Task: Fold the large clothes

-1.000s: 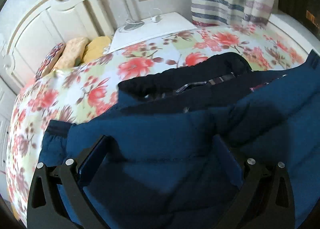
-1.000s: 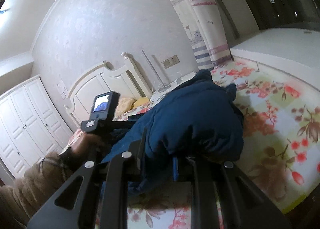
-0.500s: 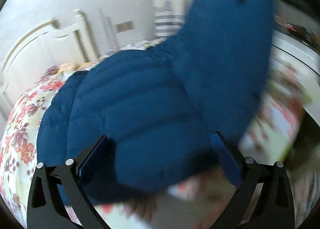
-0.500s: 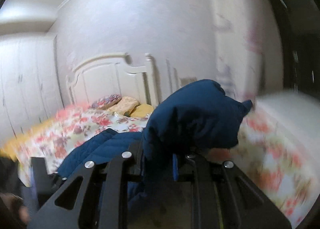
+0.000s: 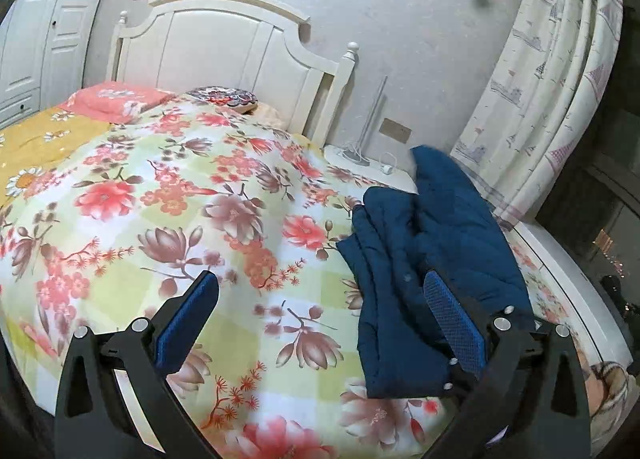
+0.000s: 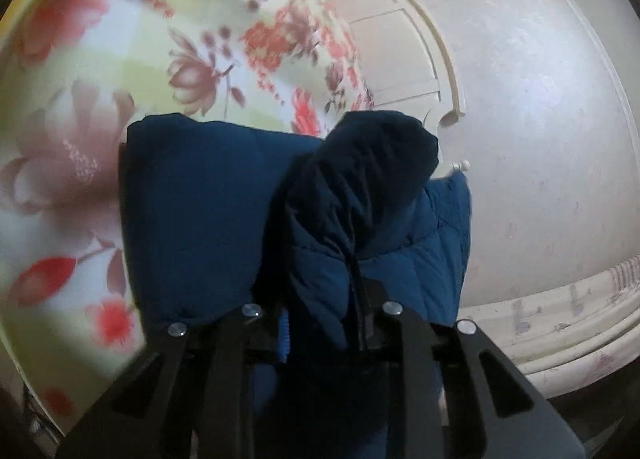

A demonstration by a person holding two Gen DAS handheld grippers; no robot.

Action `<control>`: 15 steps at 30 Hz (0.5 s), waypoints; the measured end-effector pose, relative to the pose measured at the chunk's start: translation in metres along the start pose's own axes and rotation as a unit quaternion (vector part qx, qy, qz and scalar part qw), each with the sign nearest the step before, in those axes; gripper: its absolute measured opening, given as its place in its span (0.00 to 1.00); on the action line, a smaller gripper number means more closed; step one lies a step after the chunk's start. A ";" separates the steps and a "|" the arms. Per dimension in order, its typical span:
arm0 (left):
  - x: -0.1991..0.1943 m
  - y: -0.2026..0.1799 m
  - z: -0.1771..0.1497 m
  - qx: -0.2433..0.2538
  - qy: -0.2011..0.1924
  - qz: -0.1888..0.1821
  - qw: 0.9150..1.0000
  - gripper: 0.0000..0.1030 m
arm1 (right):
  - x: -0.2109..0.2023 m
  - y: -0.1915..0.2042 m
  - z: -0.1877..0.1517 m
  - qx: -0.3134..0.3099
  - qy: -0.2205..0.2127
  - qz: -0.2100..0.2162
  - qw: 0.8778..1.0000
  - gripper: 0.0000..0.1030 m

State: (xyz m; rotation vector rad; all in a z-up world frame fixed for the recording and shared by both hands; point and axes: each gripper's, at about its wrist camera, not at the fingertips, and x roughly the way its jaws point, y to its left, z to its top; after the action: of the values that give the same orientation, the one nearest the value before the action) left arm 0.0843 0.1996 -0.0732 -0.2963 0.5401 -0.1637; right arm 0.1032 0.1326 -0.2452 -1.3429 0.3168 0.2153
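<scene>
Right claw (image 6: 320,323) clamped on soft, bulky navy quilted puffer jacket (image 6: 248,219); left claw (image 5: 320,323) apart, empty; best gripped at hems.

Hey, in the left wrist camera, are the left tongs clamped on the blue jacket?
No, the left tongs stand wide open over the floral bedspread, with the jacket off to one side by one finger.
</scene>
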 end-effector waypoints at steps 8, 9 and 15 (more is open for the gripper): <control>0.088 -0.030 0.022 -0.017 0.105 -0.137 0.985 0.96 | -0.021 -0.010 -0.027 0.015 -0.084 -0.022 0.996 0.16; 0.106 -0.023 0.020 -0.063 0.126 -0.154 0.978 0.96 | -0.023 -0.012 -0.029 0.019 -0.091 -0.026 0.995 0.16; 0.130 0.003 0.000 -0.141 0.127 -0.131 0.973 0.96 | -0.047 -0.032 -0.052 0.057 -0.156 -0.043 0.985 0.14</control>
State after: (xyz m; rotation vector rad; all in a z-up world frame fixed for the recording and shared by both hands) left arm 0.1949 0.1727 -0.1367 -0.6293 0.7801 -0.3862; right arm 0.0641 0.0760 -0.2094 -1.1852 0.0077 0.3260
